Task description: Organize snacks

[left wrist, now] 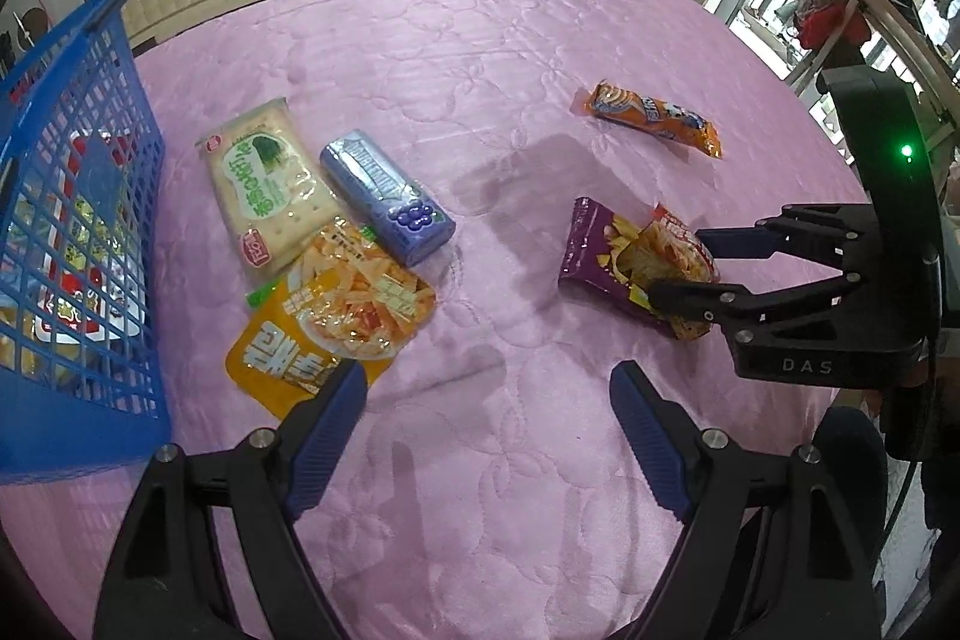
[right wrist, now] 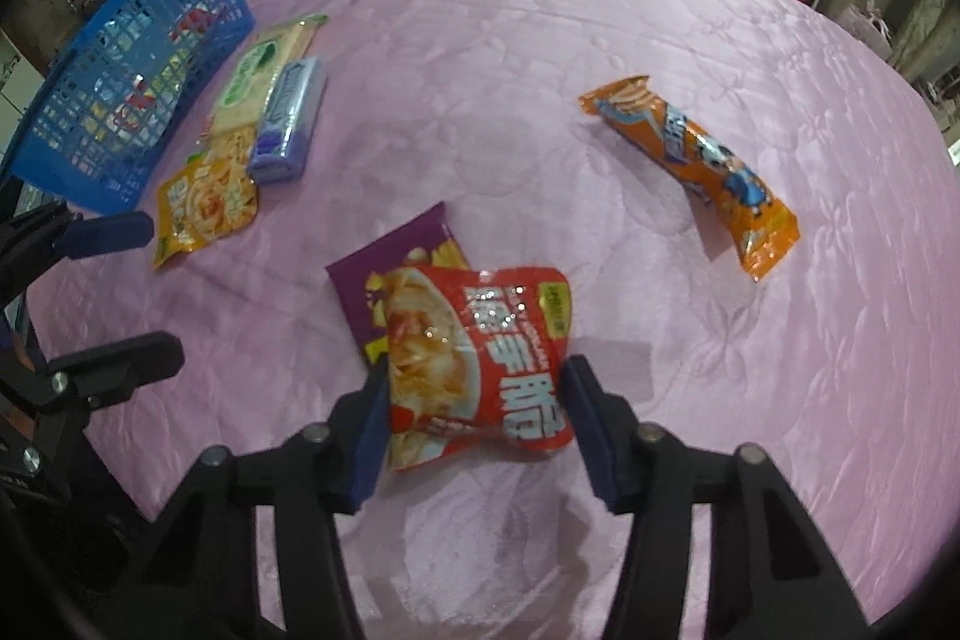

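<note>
A quilted pink satin cover (right wrist: 540,10) fills both views, with snack packets scattered over it. In the right wrist view, the right gripper (right wrist: 474,388) sits at lower centre, its two blue-padded jaws closed in against the sides of a glossy red crinkly snack packet (right wrist: 480,358); the left pad touches the packet's edge and the right pad sits at its other edge, so the packet is pinched between them. That red packet lies partly on top of a purple chip bag (right wrist: 396,256), whose upper left corner sticks out from beneath it. In the left wrist view the same grip shows at right centre, the dark jaws bracketing the bag pair.

To the upper right of the right wrist view, a long orange wrapped snack bar (right wrist: 690,160) lies alone and slanted, well apart from the rest.

The left gripper (left wrist: 489,400) appears at the bottom of its own view, its jaws spread wide over bare cover and holding nothing. Just beyond its left finger lies a yellow-orange pouch printed with fries (left wrist: 336,322). Above that, a pale cracker packet with green print (left wrist: 264,184) and a lilac rectangular box (left wrist: 384,196) lie side by side, touching, the box overlapping the pouch's upper edge.

A blue plastic lattice basket (left wrist: 78,220) stands at the left edge of the frame, near the cracker packet, with red and yellow packets visible through its mesh.
</note>
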`<action>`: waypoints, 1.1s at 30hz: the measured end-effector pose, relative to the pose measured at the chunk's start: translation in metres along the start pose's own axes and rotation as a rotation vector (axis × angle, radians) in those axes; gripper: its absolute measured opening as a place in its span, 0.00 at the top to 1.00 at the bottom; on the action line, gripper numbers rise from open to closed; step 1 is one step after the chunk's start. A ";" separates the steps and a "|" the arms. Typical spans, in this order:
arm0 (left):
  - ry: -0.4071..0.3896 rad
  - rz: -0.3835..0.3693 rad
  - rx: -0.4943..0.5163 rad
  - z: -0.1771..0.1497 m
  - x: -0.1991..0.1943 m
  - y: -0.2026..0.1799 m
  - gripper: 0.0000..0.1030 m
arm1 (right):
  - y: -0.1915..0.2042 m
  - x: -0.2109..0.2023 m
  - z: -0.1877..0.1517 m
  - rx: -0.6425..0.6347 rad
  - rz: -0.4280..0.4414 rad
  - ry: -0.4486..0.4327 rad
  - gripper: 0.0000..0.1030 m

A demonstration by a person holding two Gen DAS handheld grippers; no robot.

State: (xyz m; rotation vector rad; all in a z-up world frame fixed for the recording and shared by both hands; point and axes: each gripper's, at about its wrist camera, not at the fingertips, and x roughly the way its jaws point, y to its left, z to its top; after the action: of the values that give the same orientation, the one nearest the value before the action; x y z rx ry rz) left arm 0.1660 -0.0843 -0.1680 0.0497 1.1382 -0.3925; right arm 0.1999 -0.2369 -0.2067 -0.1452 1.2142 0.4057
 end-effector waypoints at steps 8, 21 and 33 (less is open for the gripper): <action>-0.013 0.010 0.030 0.004 -0.008 -0.013 0.21 | -0.010 -0.023 -0.015 0.037 0.063 -0.043 0.50; 0.012 0.004 0.032 0.018 -0.001 -0.053 0.21 | -0.050 -0.050 -0.029 0.140 0.016 -0.104 0.50; 0.063 -0.016 0.263 0.049 0.035 -0.092 0.21 | -0.066 -0.063 -0.039 0.121 0.016 -0.142 0.50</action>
State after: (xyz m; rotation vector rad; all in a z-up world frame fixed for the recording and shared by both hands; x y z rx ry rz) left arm 0.1908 -0.1910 -0.1634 0.2849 1.1440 -0.5561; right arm 0.1726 -0.3240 -0.1690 -0.0026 1.0973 0.3494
